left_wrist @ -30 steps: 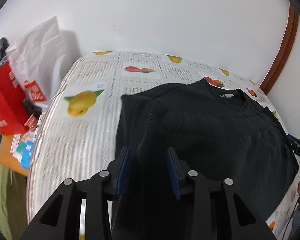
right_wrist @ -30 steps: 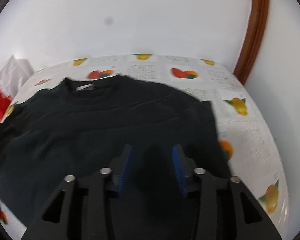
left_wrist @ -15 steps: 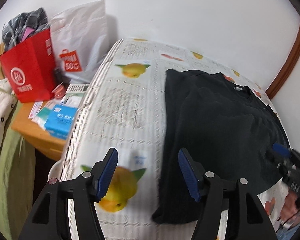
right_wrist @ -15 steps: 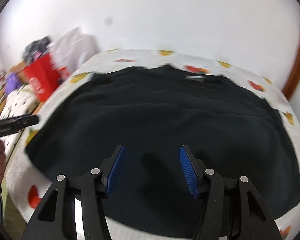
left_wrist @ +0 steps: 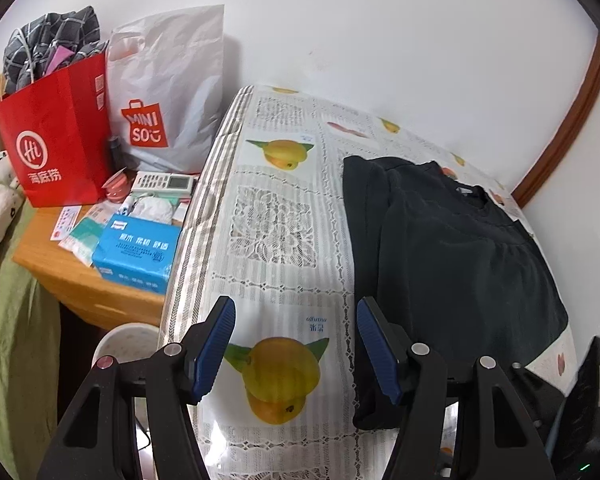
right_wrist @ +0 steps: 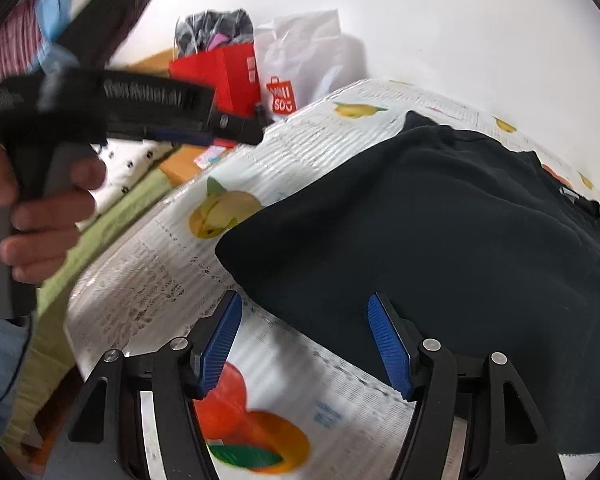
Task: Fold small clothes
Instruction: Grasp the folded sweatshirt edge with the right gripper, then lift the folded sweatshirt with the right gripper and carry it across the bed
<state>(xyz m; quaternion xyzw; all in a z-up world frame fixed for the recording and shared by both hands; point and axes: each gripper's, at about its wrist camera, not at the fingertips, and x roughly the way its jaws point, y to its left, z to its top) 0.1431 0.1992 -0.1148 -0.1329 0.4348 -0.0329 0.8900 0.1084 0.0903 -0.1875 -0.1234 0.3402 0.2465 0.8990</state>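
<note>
A black sweater (left_wrist: 456, 256) lies flat on the fruit-print tablecloth (left_wrist: 276, 232), sleeves folded in, collar toward the far wall. It also shows in the right wrist view (right_wrist: 440, 224). My left gripper (left_wrist: 294, 344) is open and empty, above the cloth just left of the sweater's near hem. My right gripper (right_wrist: 304, 340) is open and empty, at the sweater's near edge. The left gripper body, held in a hand, shows blurred in the right wrist view (right_wrist: 112, 108).
A wooden bedside table (left_wrist: 80, 280) left of the table holds a red paper bag (left_wrist: 56, 136), a white Miniso bag (left_wrist: 168, 92), a blue tissue box (left_wrist: 136, 252) and small items. A white wall stands behind. A green bedcover (left_wrist: 16, 352) lies at far left.
Both grippers have let go of the sweater, opened and pulled back toward me. The sweater now lies flat. Both views have swung left, bringing the bedside table into sight.
</note>
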